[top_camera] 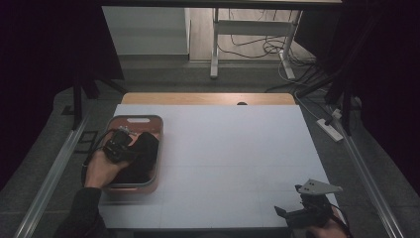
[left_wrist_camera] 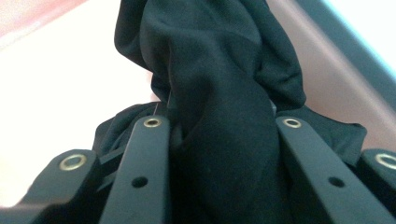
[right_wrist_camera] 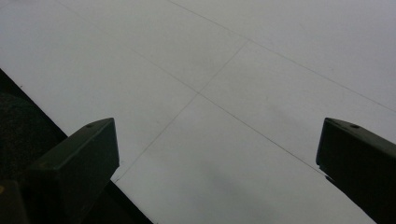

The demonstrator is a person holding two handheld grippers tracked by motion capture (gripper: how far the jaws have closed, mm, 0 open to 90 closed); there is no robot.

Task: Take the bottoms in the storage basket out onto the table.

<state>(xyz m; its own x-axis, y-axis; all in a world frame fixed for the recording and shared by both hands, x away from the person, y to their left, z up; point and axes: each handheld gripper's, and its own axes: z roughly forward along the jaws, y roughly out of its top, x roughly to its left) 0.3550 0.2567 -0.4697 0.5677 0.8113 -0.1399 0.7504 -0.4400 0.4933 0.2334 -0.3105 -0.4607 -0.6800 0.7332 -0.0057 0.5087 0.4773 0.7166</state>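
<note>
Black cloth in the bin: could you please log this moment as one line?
left claw: shut on cloth | cloth: in bin | right claw: open, over table

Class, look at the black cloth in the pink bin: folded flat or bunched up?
Bunched up: the black cloth hangs in twisted folds, pinched by the left tongs in the bin.

High view looks forward and down over the whole white table; left gripper view sits tight against black cloth in the bin, right gripper view skims that table low.
</note>
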